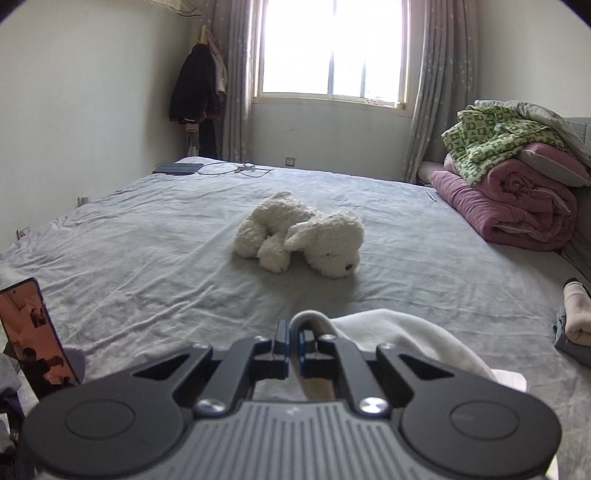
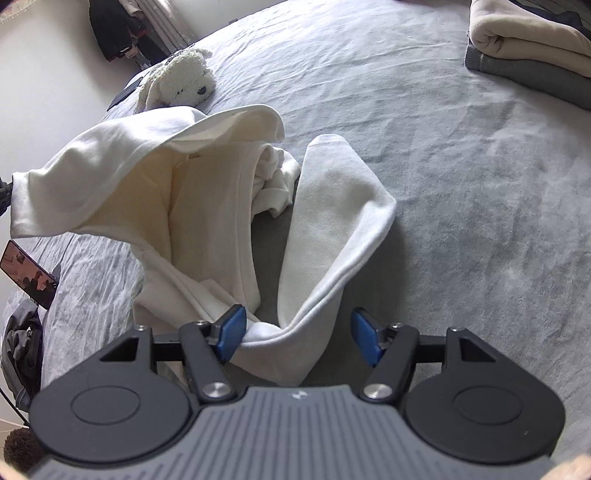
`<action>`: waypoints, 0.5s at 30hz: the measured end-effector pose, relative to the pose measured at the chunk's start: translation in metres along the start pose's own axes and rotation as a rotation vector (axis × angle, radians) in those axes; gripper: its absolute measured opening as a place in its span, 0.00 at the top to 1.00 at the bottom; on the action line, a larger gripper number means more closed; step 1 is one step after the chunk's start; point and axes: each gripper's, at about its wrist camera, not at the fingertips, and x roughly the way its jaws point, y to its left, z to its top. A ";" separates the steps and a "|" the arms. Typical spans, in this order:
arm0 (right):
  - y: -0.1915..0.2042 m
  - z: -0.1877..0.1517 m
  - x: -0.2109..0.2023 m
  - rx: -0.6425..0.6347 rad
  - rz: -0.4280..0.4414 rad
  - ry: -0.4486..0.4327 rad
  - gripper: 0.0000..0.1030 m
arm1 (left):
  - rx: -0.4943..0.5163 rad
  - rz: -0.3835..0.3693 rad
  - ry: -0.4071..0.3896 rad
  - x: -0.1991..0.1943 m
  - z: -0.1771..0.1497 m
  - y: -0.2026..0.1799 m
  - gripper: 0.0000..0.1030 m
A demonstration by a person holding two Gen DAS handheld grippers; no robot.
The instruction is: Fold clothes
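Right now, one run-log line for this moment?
left gripper: shut on white garment | right gripper: open | bed

Cream garment (image 2: 207, 192) — half-lifted, rumpled, perhaps fleece.

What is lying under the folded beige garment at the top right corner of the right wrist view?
Under the folded beige garment lies a folded grey garment, resting on the grey bed sheet. Only its front edge shows; the rest is covered or out of frame.

Open grey bed (image 1: 155, 236) left; plush dog (image 1: 303, 236) blocks centre, quilts (image 1: 517, 192) right.
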 end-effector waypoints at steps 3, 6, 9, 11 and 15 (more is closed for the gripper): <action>0.002 0.002 0.001 -0.002 0.002 -0.009 0.35 | -0.015 0.029 0.014 0.001 -0.007 0.016 0.96; 0.005 0.004 0.001 -0.009 0.002 -0.013 0.35 | -0.029 0.069 0.040 0.004 -0.015 0.032 0.96; 0.006 0.005 0.003 -0.012 0.001 -0.017 0.35 | -0.047 0.118 0.083 0.012 -0.025 0.048 0.96; 0.007 0.005 0.004 -0.012 0.001 -0.014 0.33 | -0.058 0.149 0.117 0.019 -0.033 0.058 0.96; 0.007 0.005 0.005 -0.012 0.001 -0.010 0.31 | -0.065 0.202 0.188 0.031 -0.050 0.074 0.96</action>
